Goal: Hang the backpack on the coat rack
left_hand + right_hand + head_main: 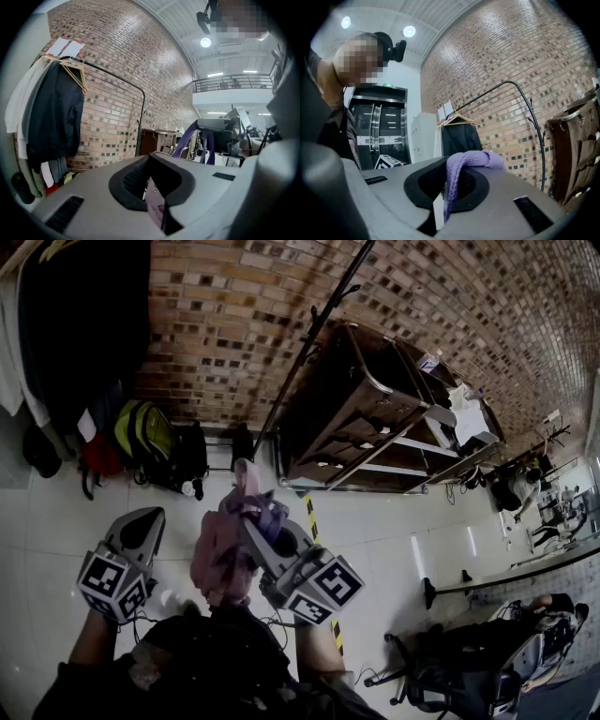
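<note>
The pink and purple backpack [217, 554] hangs in front of me from my right gripper [255, 532]. In the right gripper view that gripper [445, 187] is shut on the backpack's purple knitted strap [473, 161], which loops over the jaw tips. My left gripper [148, 518] is held to the left of the bag, apart from it. Its jaws [157, 187] look shut with nothing between them. The purple strap [185, 140] also shows in the left gripper view. The coat rack's black rail [117, 79] curves along the brick wall, with a dark jacket [51, 117] on a hanger.
The rack's upright pole [314, 334] stands beside a brown cabinet [356, 409]. Bags [145, 432] lie on the floor under the hanging clothes. Yellow-black tape [311, 517] marks the tiles. An office chair [450, 671] is at the lower right.
</note>
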The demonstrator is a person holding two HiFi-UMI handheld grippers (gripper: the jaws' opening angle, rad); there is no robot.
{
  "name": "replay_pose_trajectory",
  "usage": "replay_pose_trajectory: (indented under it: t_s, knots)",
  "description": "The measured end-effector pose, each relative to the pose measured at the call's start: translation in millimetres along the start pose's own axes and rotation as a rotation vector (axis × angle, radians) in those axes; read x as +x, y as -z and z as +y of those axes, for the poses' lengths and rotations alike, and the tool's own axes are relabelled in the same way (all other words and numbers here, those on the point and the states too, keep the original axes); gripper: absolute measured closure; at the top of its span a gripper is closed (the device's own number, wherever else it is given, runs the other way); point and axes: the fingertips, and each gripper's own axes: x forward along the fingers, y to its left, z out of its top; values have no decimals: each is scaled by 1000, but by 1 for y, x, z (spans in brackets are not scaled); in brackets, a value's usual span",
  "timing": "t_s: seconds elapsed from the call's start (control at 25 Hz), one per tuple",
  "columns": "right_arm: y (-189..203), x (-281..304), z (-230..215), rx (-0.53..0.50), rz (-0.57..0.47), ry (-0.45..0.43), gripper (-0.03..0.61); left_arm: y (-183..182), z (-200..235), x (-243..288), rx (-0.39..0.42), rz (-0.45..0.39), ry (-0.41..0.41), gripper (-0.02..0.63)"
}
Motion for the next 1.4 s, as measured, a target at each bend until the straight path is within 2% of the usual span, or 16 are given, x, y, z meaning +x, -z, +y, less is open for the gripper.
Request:
replay_pose_trajectory:
  t_s: [0.2,0.36,0.48,0.84,0.96,1.08,1.4]
  knots:
    - [19,21,-45,22,20,-25,551,3,14,37,23,-11,-29,592]
    - [22,43,-98,41,31,-61,551,-2,34,87,26,3,-70,592]
    - [11,64,-143,43,27,-85,551,-13,53,134,47,15,-93,592]
    - [-19,108,-263,20,98,-156,551,-46,98,259,-4,-5,-158,592]
    - [-24,116,-294,23,127,-170,551,-60,103,288,24,-8,-166,592]
    - [-29,122,-320,20,163,-186,551,-81,100,312,5,-51,-160,592]
    - [-55,145,-385,-13,168,-199,551,-89,122,371,31,-35,-167,592]
